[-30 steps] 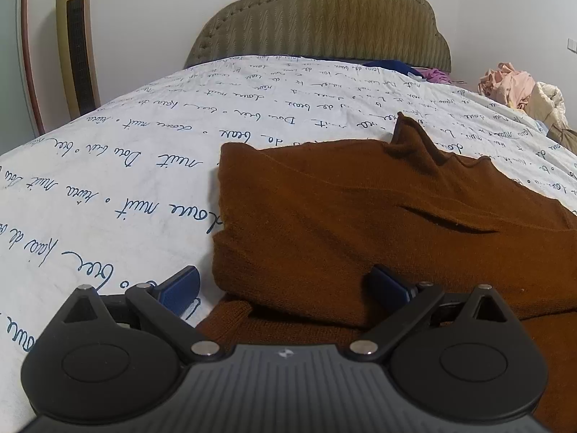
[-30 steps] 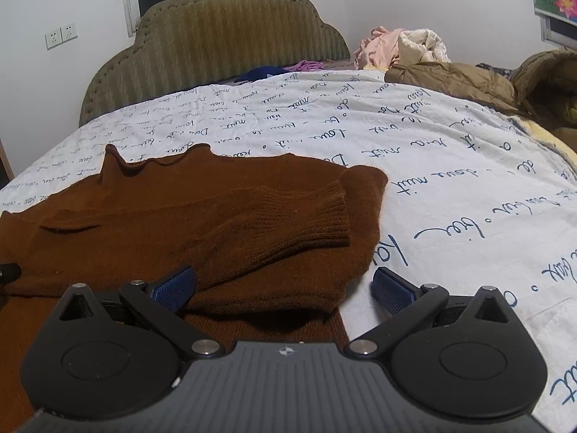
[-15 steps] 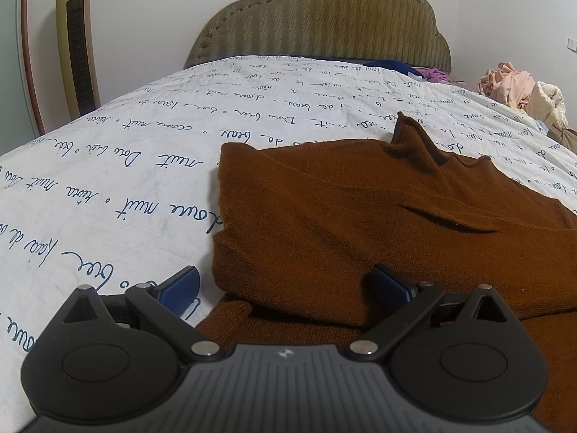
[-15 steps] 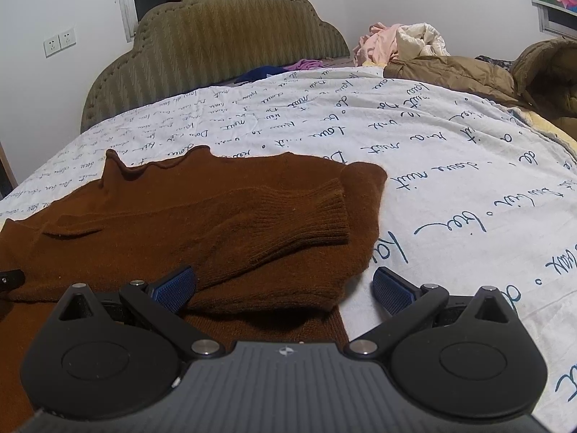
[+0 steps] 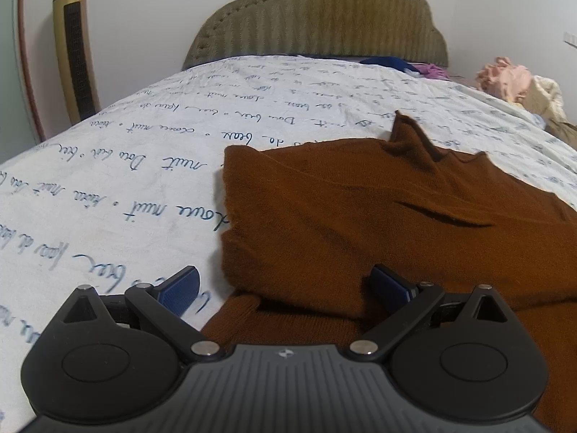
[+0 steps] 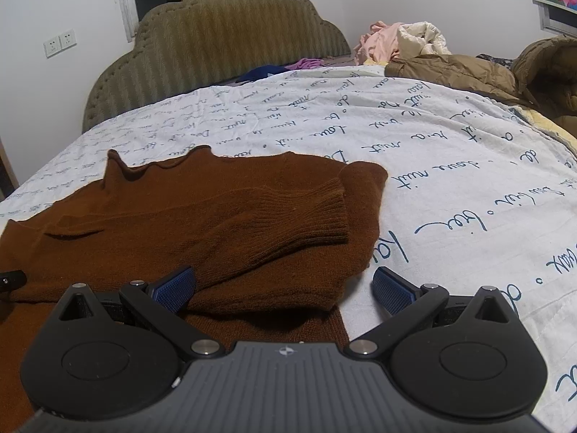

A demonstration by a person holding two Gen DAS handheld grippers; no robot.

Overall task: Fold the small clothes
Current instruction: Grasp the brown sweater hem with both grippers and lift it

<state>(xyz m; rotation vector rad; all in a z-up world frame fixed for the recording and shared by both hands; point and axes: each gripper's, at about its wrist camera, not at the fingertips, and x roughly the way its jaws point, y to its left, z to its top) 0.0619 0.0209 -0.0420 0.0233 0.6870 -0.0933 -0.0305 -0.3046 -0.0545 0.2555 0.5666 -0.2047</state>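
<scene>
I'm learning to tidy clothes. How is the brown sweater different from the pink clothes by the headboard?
The brown sweater lies spread flat near both grippers, with a sleeve folded across it. The pink clothes sit crumpled in a heap at the far end. The sweater is dark; the heap is pale. Both rest on the bed.

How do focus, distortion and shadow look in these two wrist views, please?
Left wrist view: fisheye bows the bedsheet into a dome; print is soft at the left edge; the left hand-held gripper is sharp. Right wrist view: same bulge, dark corners; the brown sweater casts a shadow under its folded edge by the right hand-held gripper; no glare.
</scene>
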